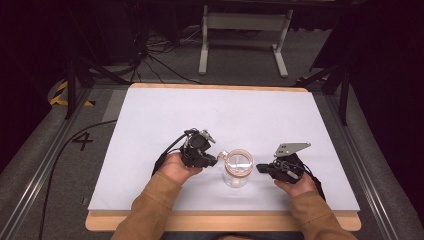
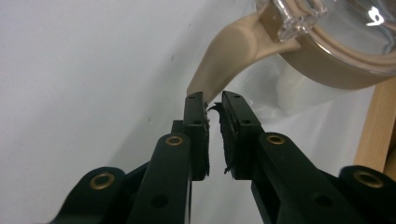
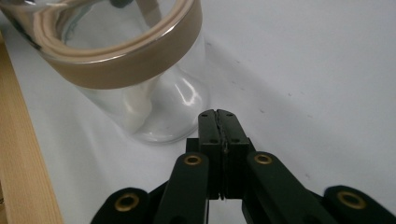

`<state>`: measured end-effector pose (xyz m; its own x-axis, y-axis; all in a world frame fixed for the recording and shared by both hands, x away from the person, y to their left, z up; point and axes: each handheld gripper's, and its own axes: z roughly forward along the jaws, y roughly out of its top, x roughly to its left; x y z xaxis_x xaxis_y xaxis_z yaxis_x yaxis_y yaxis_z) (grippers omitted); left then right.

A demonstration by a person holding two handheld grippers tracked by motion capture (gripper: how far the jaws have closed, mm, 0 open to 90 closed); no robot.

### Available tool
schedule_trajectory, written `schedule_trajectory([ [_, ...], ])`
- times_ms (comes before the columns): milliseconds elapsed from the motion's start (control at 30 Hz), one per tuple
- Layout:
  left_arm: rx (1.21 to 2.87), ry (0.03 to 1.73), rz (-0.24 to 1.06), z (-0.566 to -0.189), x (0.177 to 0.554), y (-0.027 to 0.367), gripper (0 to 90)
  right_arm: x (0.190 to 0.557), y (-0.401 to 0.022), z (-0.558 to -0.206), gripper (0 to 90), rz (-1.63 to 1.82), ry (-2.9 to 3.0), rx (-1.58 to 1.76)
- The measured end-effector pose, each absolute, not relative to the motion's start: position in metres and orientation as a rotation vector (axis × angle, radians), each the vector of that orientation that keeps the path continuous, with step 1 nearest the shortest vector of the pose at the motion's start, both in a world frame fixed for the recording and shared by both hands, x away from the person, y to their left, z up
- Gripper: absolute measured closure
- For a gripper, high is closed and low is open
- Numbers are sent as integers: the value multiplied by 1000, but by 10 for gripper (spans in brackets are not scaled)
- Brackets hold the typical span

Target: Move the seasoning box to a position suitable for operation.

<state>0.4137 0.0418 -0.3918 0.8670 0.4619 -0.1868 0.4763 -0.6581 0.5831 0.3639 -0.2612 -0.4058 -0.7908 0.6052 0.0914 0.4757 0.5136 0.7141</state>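
Grey carpet floor (image 1: pixel 60 170): it surrounds the table on all sides in the high view; a painted "4" (image 1: pixel 82 141) lies on it to the left of the table, and yellow-and-black hazard tape (image 1: pixel 61 94) marks the far-left corner.
Room beyond: dark; a white metal frame (image 1: pixel 243 37) on two legs stands behind the table, with loose black cables (image 1: pixel 160 55) on the floor to its left.
Rails: metal rails (image 1: pixel 30 192) run along both sides of the table.
Table (image 1: pixel 225 222): pale wood, seen as a border at the near and far edges.
White sheet (image 1: pixel 220 120): covers almost the whole tabletop; its far half is bare.
Sleeves: tan sleeves (image 1: pixel 150 207) enter from the bottom edge, one on each side of the jar.
Jar (image 1: pixel 237 168): clear glass, upright on the sheet near the front edge, between the two grippers; a beige band (image 3: pixel 126 65) rings its mouth, and a clear lid sits on top.
Beige handle (image 2: pixel 233 51): curves down from the band on the jar's left side.
Left gripper (image 1: pixel 212 161) (image 2: pixel 212 105): just left of the jar; its jaws stand slightly apart at the lower end of the handle; whether they pinch it cannot be told.
Right gripper (image 1: pixel 260 168) (image 3: pixel 218 114): just right of the jar and apart from it, with the jaws pressed together on nothing; a grey three-cornered plate (image 1: pixel 291 148) sits on top.
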Motion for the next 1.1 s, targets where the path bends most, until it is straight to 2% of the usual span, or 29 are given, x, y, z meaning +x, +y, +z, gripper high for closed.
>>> schedule_trajectory([
  [467,2393,638,55,-390,422,33,845,357,-262,-410,897,1141,2574,942],
  [1100,2326,589,25,-397,457,16,847,341,-273,-412,896,1129,2534,1002],
])
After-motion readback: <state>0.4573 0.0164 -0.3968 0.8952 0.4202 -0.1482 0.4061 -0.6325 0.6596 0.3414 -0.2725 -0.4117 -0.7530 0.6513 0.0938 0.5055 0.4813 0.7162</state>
